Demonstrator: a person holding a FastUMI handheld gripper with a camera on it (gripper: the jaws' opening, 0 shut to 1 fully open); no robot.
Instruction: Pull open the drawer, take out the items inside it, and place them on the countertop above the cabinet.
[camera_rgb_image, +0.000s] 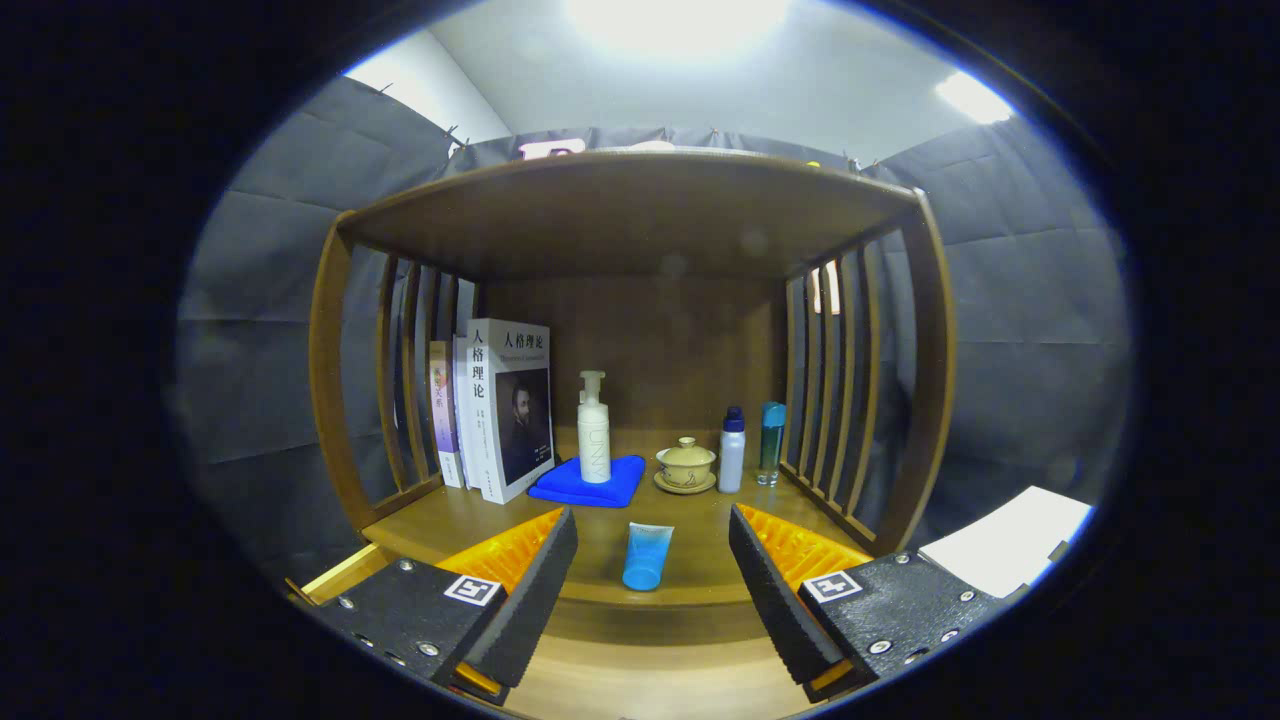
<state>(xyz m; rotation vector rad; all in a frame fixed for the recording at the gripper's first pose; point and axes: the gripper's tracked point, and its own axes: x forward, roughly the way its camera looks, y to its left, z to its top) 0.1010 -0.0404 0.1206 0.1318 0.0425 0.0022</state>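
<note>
Your hand-held gripper (652, 590) sits wide open, gripping nothing. The blue tube (647, 556) stands on the counter (700, 540) at lower center between the fingers; drawer (640, 680) is open at the very bottom.

Wooden shelf unit (640, 215) with slatted sides, dark cloth walls (260, 300) behind, white ceiling — bright lamp (675, 20)

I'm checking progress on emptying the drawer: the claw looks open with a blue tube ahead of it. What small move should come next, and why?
Probably draw the claw back and down toward the drawer. Its fingers are spread wide and hold nothing, while the blue tube lies on the countertop between and just beyond them, seemingly already placed. The drawer's corner shows pulled out below the countertop; whether anything remains inside cannot be seen.
</note>
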